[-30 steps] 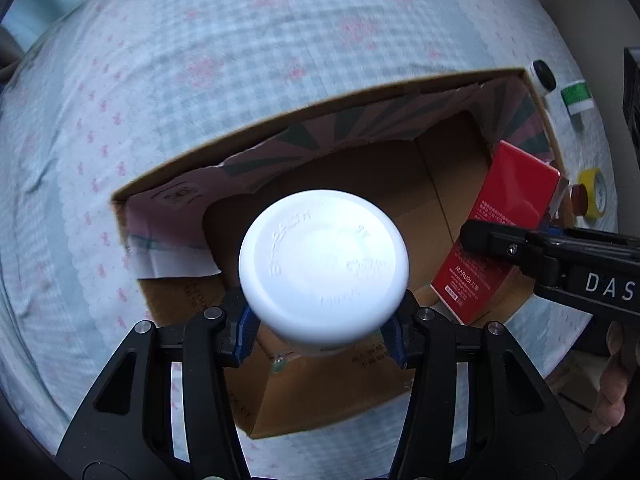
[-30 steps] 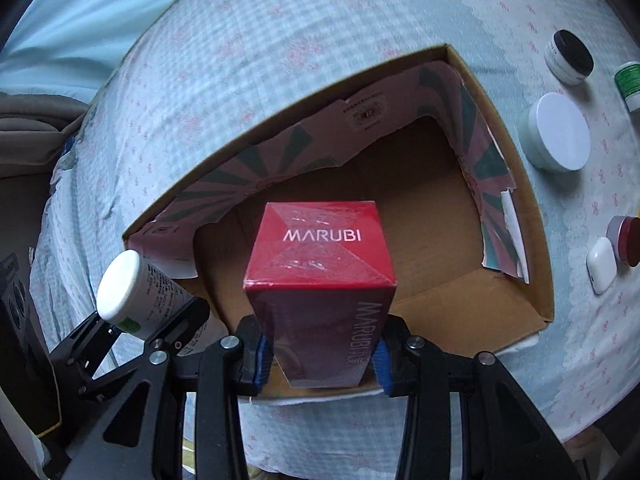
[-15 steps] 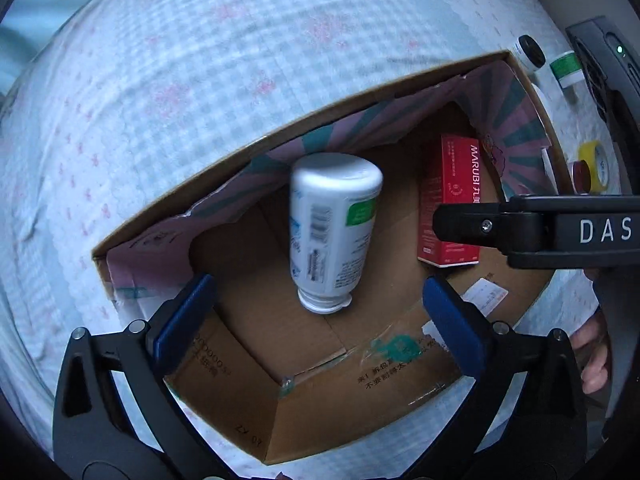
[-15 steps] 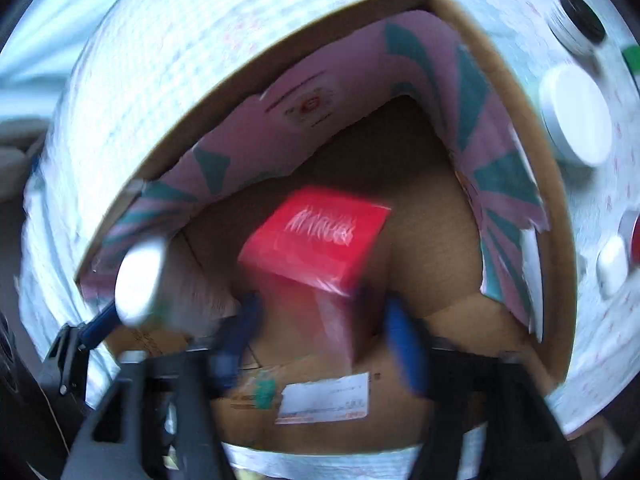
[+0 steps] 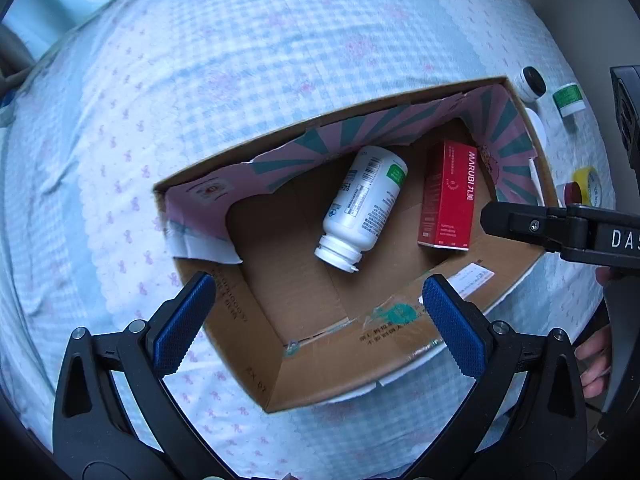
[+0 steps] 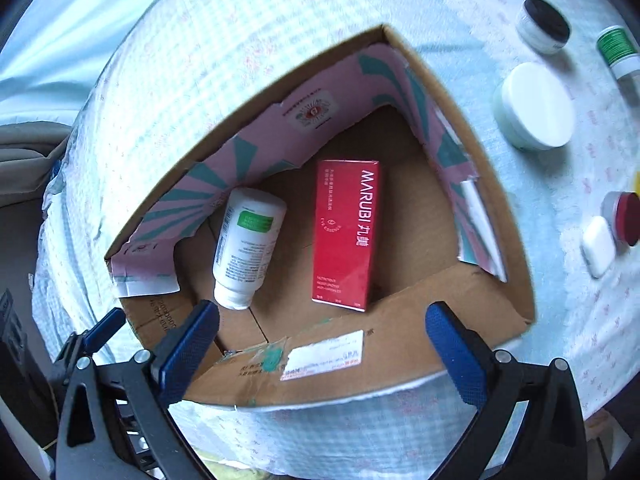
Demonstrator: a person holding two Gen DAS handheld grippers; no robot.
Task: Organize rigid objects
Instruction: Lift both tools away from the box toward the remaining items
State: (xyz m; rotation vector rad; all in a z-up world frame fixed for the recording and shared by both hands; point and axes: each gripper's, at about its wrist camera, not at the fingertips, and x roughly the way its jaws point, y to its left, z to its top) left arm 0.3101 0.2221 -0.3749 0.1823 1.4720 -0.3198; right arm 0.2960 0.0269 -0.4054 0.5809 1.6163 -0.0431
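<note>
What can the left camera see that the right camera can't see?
Only the left wrist view shows a yellow tape roll and a person's fingers.

Only the right wrist view shows the small white case and the whole big white-lidded jar.

Both show the cardboard box with the white bottle and red MARUBI box lying inside, the black-lidded jar, the green-lidded jar, and both grippers open: left gripper, right gripper.

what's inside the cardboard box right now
Inside the cardboard box: a white bottle and a red Marubi carton, both lying flat. Whatever lies beneath them is covered.
</note>
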